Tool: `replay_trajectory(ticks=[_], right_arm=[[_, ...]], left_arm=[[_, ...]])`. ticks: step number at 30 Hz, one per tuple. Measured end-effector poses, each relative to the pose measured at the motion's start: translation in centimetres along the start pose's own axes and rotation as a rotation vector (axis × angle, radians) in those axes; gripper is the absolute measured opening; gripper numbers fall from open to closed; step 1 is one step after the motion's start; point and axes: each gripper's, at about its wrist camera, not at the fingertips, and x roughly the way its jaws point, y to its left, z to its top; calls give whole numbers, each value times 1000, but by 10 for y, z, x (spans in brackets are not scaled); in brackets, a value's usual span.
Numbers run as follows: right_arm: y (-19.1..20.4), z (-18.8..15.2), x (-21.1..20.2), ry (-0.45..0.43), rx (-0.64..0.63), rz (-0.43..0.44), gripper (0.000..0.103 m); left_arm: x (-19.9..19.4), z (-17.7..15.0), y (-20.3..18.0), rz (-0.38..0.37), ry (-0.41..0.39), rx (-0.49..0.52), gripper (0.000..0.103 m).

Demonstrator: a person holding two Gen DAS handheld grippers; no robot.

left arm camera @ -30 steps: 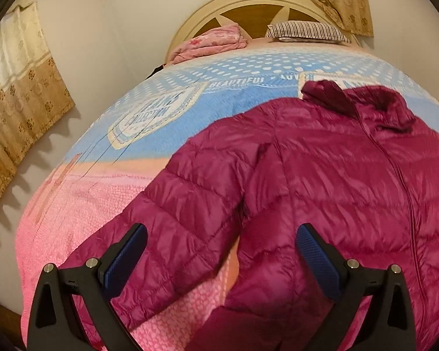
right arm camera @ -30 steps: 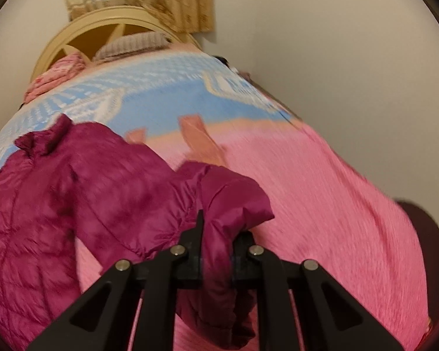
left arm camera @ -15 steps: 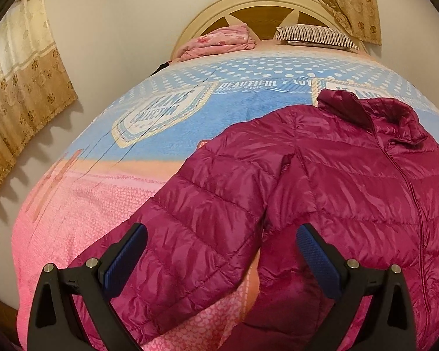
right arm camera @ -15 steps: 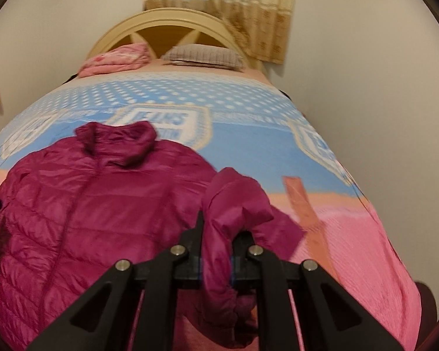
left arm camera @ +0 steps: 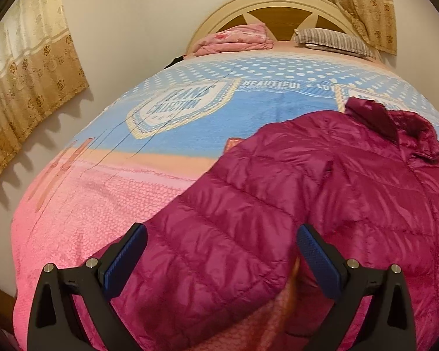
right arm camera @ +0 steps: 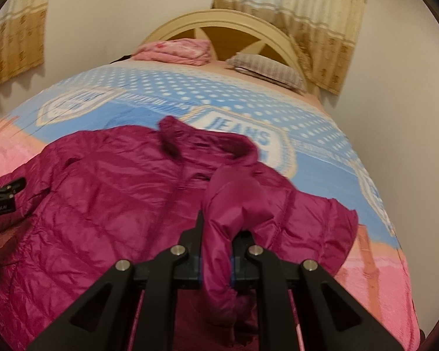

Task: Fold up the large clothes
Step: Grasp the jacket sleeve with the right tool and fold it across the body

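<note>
A magenta quilted puffer jacket [right arm camera: 108,204] lies front up on the bed, collar toward the headboard. My right gripper [right arm camera: 216,266] is shut on the end of one sleeve [right arm camera: 234,199], which hangs bunched over the jacket's right side. In the left wrist view the same jacket [left arm camera: 351,181] fills the right half, with its other sleeve [left arm camera: 213,251] stretched toward me. My left gripper [left arm camera: 219,251] hovers open above that sleeve, its blue pads [left arm camera: 319,260] wide apart and gripping nothing. The left gripper's black frame [right arm camera: 3,196] shows at the left edge of the right wrist view.
The bed's blanket [left arm camera: 102,199] is pink near me and blue with white dots farther off. A folded pink cloth [left arm camera: 237,39] and a striped pillow [left arm camera: 333,41] lie by the cream headboard [right arm camera: 228,20]. Walls and beige curtains [left arm camera: 23,87] close in on both sides.
My right gripper has swung left with the held sleeve, from over the pink blanket to over the jacket's front. The left gripper has drifted a little left along the other sleeve, still open.
</note>
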Motion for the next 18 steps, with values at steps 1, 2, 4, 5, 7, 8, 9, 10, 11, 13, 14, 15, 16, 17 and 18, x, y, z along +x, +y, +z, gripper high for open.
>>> replay_trajectory(ticks=[1, 2, 4, 5, 7, 8, 9, 10, 11, 13, 14, 15, 16, 17, 18], right_arm=[[11, 0, 6, -1, -13, 6, 14], [17, -1, 10, 2, -17, 14, 14], [28, -3, 17, 13, -24, 29, 14], [36, -5, 22, 17, -31, 35, 14], [46, -6, 28, 25, -36, 47, 14], [51, -8, 31, 30, -35, 56, 14], [56, -9, 33, 33, -35, 63, 14], [60, -10, 35, 35, -36, 67, 14], [64, -11, 37, 36, -37, 73, 15], [71, -12, 40, 43, -36, 90, 21], [73, -13, 40, 43, -34, 95, 25], [75, -13, 39, 40, -31, 101, 29], [76, -13, 40, 41, -25, 105, 39], [76, -14, 40, 42, -20, 107, 41], [77, -14, 39, 42, -19, 106, 41]], left_arm=[[3, 0, 2, 6, 3, -4, 102], [5, 1, 4, 6, 7, -8, 102], [9, 1, 5, 12, 15, -14, 102], [10, 1, 6, 14, 15, -15, 102], [13, 0, 6, 17, 17, -15, 102], [15, 0, 6, 18, 19, -14, 102], [16, -1, 5, 22, 22, -13, 102], [18, -2, 6, 23, 26, -13, 102], [20, -2, 6, 22, 31, -13, 102], [21, -4, 6, 26, 34, -13, 102], [21, -4, 7, 30, 36, -11, 102], [21, -4, 7, 32, 36, -10, 102], [20, -4, 7, 33, 35, -11, 102], [20, -4, 7, 34, 34, -11, 102], [19, -4, 7, 37, 33, -10, 102]])
